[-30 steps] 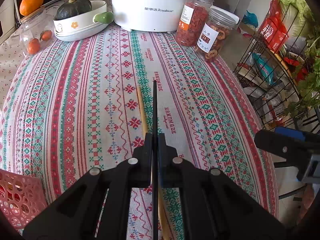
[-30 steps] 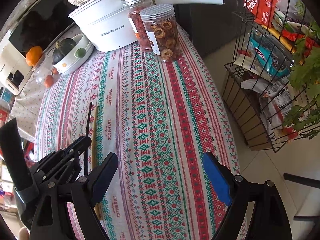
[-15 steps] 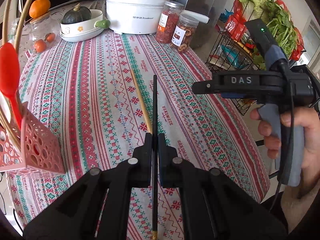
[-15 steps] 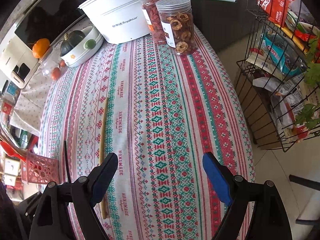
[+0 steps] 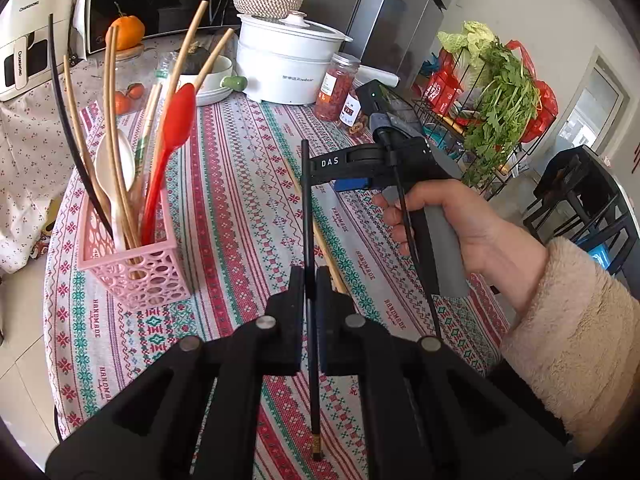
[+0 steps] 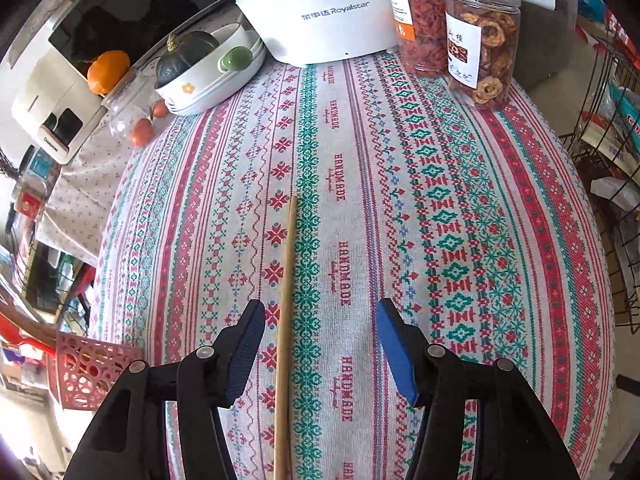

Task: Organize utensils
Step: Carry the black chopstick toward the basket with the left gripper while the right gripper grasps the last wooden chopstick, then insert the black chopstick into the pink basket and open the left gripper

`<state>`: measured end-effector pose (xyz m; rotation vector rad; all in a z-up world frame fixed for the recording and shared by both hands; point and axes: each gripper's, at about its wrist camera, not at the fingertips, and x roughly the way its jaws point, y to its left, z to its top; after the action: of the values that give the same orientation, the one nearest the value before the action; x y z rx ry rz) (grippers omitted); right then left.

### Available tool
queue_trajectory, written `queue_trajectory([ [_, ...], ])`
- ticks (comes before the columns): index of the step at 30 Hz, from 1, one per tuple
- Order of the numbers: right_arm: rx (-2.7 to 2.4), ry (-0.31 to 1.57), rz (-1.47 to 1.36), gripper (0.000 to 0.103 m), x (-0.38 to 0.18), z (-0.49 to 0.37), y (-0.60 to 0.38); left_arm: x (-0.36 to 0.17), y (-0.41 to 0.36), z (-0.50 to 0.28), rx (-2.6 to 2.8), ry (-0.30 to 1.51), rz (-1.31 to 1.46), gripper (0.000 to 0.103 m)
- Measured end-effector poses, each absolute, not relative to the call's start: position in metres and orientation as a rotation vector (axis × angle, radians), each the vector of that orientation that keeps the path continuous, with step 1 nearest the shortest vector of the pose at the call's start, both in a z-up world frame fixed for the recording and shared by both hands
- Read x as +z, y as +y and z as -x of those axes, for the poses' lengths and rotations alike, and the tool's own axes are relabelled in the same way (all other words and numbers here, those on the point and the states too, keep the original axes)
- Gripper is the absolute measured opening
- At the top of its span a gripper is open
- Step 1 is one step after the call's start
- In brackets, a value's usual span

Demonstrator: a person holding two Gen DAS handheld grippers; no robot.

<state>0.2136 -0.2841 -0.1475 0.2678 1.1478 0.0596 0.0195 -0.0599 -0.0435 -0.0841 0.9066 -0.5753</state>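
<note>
My left gripper (image 5: 310, 280) is shut on a black chopstick (image 5: 307, 216) and holds it raised above the table. A wooden chopstick (image 6: 286, 312) lies on the patterned tablecloth; part of it also shows in the left wrist view (image 5: 326, 246). My right gripper (image 6: 320, 332) is open, low over the cloth, with the wooden chopstick between its jaws near the left pad. The pink perforated holder (image 5: 136, 268) at left holds several chopsticks, a red spoon (image 5: 166, 156) and a white spoon; its corner shows in the right wrist view (image 6: 86, 368).
A white Royalstar pot (image 6: 320, 4), two jars of dried food (image 6: 480, 44) and a white dish (image 6: 212, 80) with a green squash stand at the table's far end. A wire rack (image 5: 472, 120) with greens and packets stands right of the table.
My left gripper has risen and pulled back with the black chopstick, bringing the pink holder fully into view. My right gripper has moved forward and down over the wooden chopstick.
</note>
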Motion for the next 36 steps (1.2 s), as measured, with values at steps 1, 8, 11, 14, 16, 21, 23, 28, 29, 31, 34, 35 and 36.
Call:
queue_trajectory([
  [1, 0.054, 1.143, -0.257, 0.051, -0.149, -0.217, -0.281, -0.043, -0.055, -0.019, -0.574, 0.905, 0.096, 0.006],
  [8, -0.012, 1.093, -0.108, 0.04, -0.159, -0.23, -0.264, -0.041, -0.035, -0.014, -0.584, 0.899, 0.132, 0.007],
  [11, -0.038, 1.086, -0.031, 0.013, -0.162, -0.23, -0.256, -0.04, -0.03, -0.012, -0.585, 0.895, 0.141, 0.007],
  [14, -0.033, 1.088, -0.052, 0.007, -0.161, -0.225, -0.256, -0.038, -0.027, -0.011, -0.583, 0.888, 0.146, 0.007],
  [16, -0.026, 1.071, -0.089, 0.006, -0.155, -0.214, -0.26, -0.035, -0.024, -0.009, -0.582, 0.875, 0.148, 0.007],
  [21, -0.018, 0.954, -0.067, 0.006, -0.12, -0.181, -0.265, -0.025, -0.018, 0.0, -0.581, 0.824, 0.133, 0.006],
  [23, -0.013, 0.912, -0.066, 0.006, -0.104, -0.164, -0.266, -0.022, -0.016, 0.002, -0.579, 0.807, 0.134, 0.006],
  [28, 0.001, 0.81, -0.092, 0.006, -0.066, -0.122, -0.273, -0.011, -0.014, 0.008, -0.575, 0.756, 0.146, 0.006],
  [29, 0.004, 0.79, -0.1, 0.006, -0.058, -0.113, -0.274, -0.008, -0.013, 0.009, -0.575, 0.743, 0.147, 0.006],
  [31, 0.014, 0.747, -0.118, 0.006, -0.043, -0.097, -0.275, -0.003, -0.012, 0.012, -0.573, 0.716, 0.148, 0.006],
  [34, 0.036, 0.695, -0.134, 0.006, -0.024, -0.076, -0.274, 0.008, -0.008, 0.017, -0.566, 0.67, 0.154, 0.006],
  [35, 0.041, 0.679, -0.136, 0.006, -0.018, -0.069, -0.274, 0.012, -0.006, 0.019, -0.564, 0.654, 0.158, 0.006],
  [36, 0.045, 0.661, -0.138, 0.006, -0.013, -0.062, -0.272, 0.016, -0.004, 0.02, -0.564, 0.639, 0.162, 0.006],
])
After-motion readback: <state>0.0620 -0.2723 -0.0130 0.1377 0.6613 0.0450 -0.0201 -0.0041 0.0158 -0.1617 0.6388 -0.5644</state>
